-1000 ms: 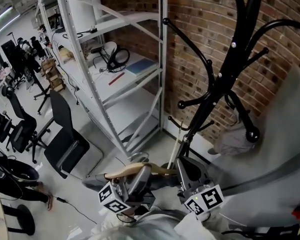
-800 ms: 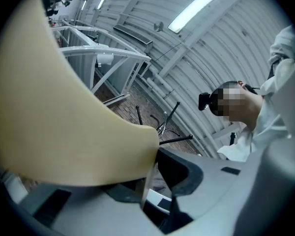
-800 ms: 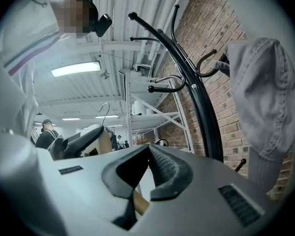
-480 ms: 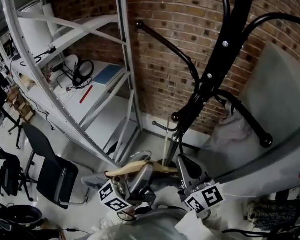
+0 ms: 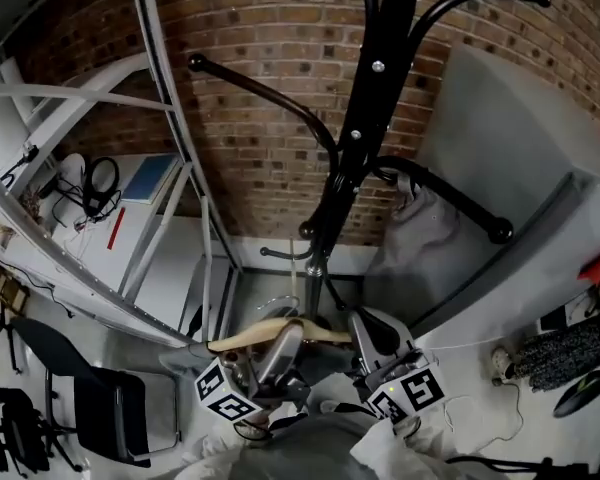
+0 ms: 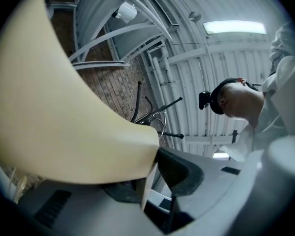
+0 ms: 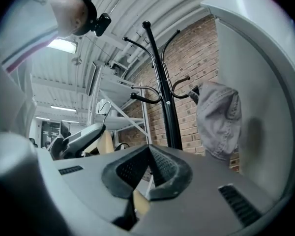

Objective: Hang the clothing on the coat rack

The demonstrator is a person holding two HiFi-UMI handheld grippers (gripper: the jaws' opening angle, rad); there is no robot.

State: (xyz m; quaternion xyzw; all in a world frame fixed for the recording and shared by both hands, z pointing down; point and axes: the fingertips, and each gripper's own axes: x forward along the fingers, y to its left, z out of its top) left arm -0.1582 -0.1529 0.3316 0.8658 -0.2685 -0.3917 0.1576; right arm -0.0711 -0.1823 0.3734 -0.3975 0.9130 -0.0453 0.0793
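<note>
White metal shelving [image 5: 170, 158] stood at the left, with a pair of headphones [image 5: 102, 180] lying on one shelf. In front of the person, the left claw [image 5: 285, 336] pointed upward and pinched a pale wooden hanger [image 5: 245, 340]. In the left gripper view the cream wood filled most of the space between the jaws, which stood wide around it. The hanger lay across, from the left claw toward the right one. Behind it, against the brick wall [image 5: 260, 28], rose the black coat rack [image 5: 365, 118] with its curved arms and ball tips. The right claw [image 5: 365, 330] was closed. Its pads met at the tip, and a pale sliver of the hanger's end [image 7: 140, 203] showed between the jaws. To the right of the pole, the clothing [image 5: 420, 238] already hung from a lower arm of the rack. It was a light grey garment, crumpled and slack, with visible stitched seams. It hung just beside a grey panel [image 5: 500, 138].
</note>
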